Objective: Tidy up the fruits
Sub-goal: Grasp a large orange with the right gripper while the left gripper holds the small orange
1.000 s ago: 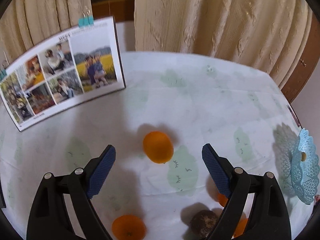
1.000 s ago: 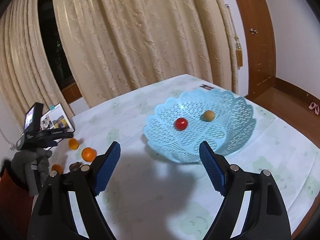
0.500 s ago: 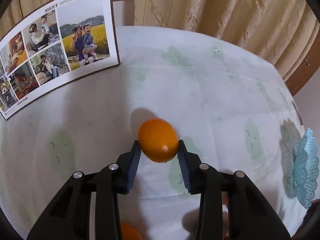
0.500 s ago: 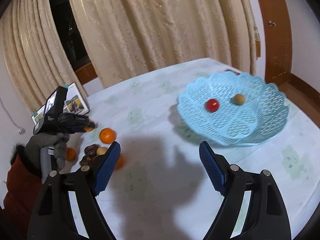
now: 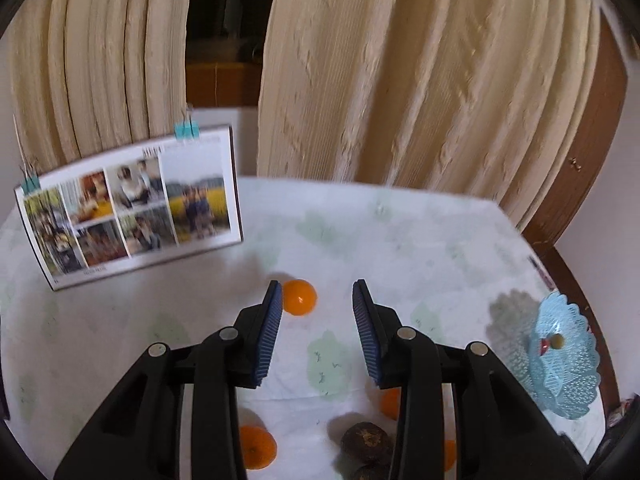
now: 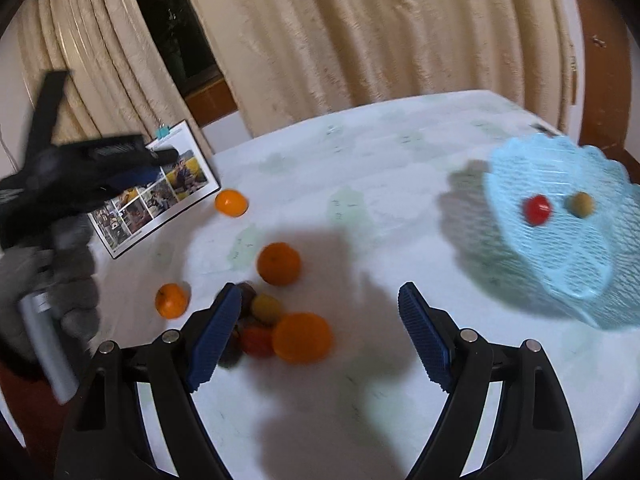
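From the left wrist view I find my left gripper with its jaws partly apart and nothing between them. The far orange lies on the tablecloth beyond the left fingertip, just beside it in the frame; I cannot tell whether they touch. This orange is the fruit nearest the photo board, which stands propped at the table's back left, clipped with teal binder clips.

From the right wrist view, my right gripper has its jaws wide and holds nothing. It hangs above the tablecloth, with the fruit cluster just ahead of its left finger. In that cluster I note a large orange, a red fruit, a small yellow-green fruit and a dark fruit partly hidden behind the pad. A second orange sits just beyond the cluster, toward the photo board, and a smaller one lies nearer my gloved left hand.

The blue basket stands well apart from the photo board, on the opposite side of the table. It contains a red fruit and a tan fruit, side by side. The frame is blurred there; finer detail is not readable.
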`<state>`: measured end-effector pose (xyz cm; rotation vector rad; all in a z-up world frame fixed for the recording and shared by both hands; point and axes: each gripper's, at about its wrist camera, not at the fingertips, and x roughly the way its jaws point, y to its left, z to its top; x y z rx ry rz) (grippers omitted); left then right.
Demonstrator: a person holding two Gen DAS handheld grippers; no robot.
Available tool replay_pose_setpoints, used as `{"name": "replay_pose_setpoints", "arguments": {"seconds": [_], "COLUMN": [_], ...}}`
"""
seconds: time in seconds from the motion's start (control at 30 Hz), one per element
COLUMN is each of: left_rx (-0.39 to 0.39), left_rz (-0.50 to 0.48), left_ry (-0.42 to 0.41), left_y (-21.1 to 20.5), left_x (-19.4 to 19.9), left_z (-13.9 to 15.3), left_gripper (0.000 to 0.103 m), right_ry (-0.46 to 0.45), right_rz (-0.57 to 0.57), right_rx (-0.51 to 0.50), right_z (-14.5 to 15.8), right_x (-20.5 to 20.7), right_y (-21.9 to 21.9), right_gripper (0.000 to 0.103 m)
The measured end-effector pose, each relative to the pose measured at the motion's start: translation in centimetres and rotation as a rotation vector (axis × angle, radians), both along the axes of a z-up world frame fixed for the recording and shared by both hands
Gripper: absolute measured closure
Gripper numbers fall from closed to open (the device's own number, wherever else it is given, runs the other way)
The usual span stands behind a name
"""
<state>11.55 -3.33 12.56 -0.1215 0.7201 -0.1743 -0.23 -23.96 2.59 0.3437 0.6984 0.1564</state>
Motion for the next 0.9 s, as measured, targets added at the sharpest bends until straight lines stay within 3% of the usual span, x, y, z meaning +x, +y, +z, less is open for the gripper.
{"name": "replay_pose_setpoints", "arguments": {"seconds": [0.13, 0.23, 0.3, 0.43, 0.6, 0.77, 0.9], "left_rx": [-0.029, -0.052, -0.051, -0.048, -0.027, 0.073, 0.064], "left_rz": [0.009, 0.052, 0.068, 0.091, 0.064, 0.020, 0.009], "left_ry": [0.001, 0.047, 0.083, 0.135, 0.205, 0.261, 0.269], "left_y": [1.3, 2.5, 3.3, 4.4, 4.3, 2.6, 2.5], "left_x": [0.2, 1.3, 2.3, 5.1, 10.0, 13.0, 12.9], "left_z": [0.6, -0.2, -1.6, -3.9, -6.1, -8.1, -8.8], "left_gripper": [0.065, 0.052, 0.050, 0.041, 0.040, 0.040, 0.037], "right_ry": [0.037, 0.078, 0.107, 0.164, 0.182, 0.180, 0.163], "right_rz": [0.029, 0.046, 0.069, 0.094, 0.109, 0.113, 0.082], "right_rx": [0.000, 0.004, 0.005, -0.045, -0.063, -0.067, -0.026], "right_z": [-0.5, -1.3, -1.8, -3.0, -3.7, -3.7, -3.1], "right_x": [3.1, 5.9, 7.5, 9.8, 10.7, 9.9, 9.4], "right_y": [1.5, 2.4, 3.1, 4.2, 4.4, 4.3, 2.9], "right_gripper": [0.021, 0.021, 0.021, 0.038, 0.061, 0.063, 0.063]}}
